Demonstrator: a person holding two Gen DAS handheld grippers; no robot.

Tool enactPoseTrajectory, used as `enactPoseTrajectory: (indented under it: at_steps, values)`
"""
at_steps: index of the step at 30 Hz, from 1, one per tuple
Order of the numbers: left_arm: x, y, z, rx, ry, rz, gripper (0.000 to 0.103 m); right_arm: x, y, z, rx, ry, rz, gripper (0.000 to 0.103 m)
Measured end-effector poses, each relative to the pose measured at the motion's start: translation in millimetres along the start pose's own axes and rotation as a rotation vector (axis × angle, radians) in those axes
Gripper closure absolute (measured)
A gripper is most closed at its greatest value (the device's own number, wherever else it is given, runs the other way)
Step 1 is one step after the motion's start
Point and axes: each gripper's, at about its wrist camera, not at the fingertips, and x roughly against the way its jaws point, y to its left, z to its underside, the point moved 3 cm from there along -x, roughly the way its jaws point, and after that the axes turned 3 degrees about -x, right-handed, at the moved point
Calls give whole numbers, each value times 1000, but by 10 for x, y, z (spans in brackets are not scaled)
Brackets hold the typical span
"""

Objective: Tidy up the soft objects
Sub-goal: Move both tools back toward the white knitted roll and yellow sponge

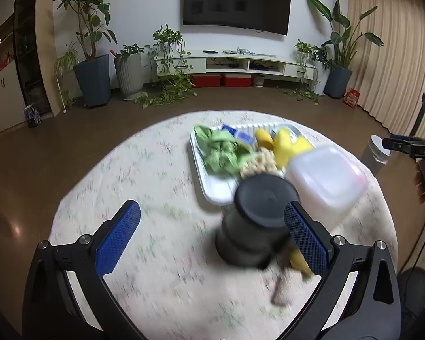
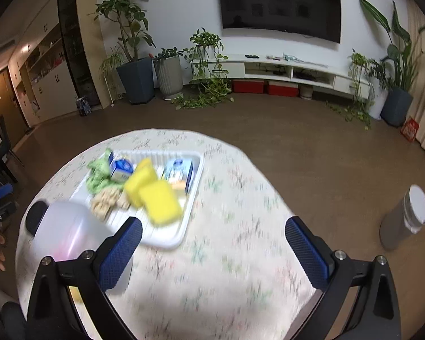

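A white tray (image 1: 212, 189) (image 2: 170, 240) on the round table holds a green cloth (image 1: 222, 151) (image 2: 97, 177), yellow sponges (image 1: 286, 144) (image 2: 155, 195), a beige knitted piece (image 1: 259, 163) (image 2: 104, 198) and blue-white cartons (image 1: 242, 137) (image 2: 121, 167). A dark cylinder (image 1: 255, 221) and a translucent box (image 1: 325, 178) (image 2: 68, 231) stand near the tray. My left gripper (image 1: 212, 236) is open over the table, the cylinder by its right finger. My right gripper (image 2: 214, 253) is open over bare tablecloth, right of the tray. Both views are blurred.
The round table (image 1: 155, 187) (image 2: 240, 198) has a floral cloth. A yellow item and a brown piece (image 1: 286, 286) lie behind the dark cylinder. A grey bin (image 2: 405, 218) (image 1: 376, 155) stands on the floor to the right. Potted plants and a TV unit line the far wall.
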Motion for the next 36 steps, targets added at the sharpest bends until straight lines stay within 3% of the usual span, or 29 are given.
enactPoseTrajectory:
  at_steps: [10, 20, 29, 36]
  values:
    - [335, -194, 629, 46, 0, -3, 0, 462, 112, 914, -66, 13, -50, 0]
    - [432, -583, 1170, 35, 26, 31, 0, 672, 688, 1572, -49, 22, -127, 0]
    - [355, -744, 1288, 39, 29, 38, 0, 473, 1315, 1778, 41, 39, -184, 0]
    - [201, -732, 1214, 56, 46, 13, 0, 290, 1453, 1668, 65, 33, -176, 0]
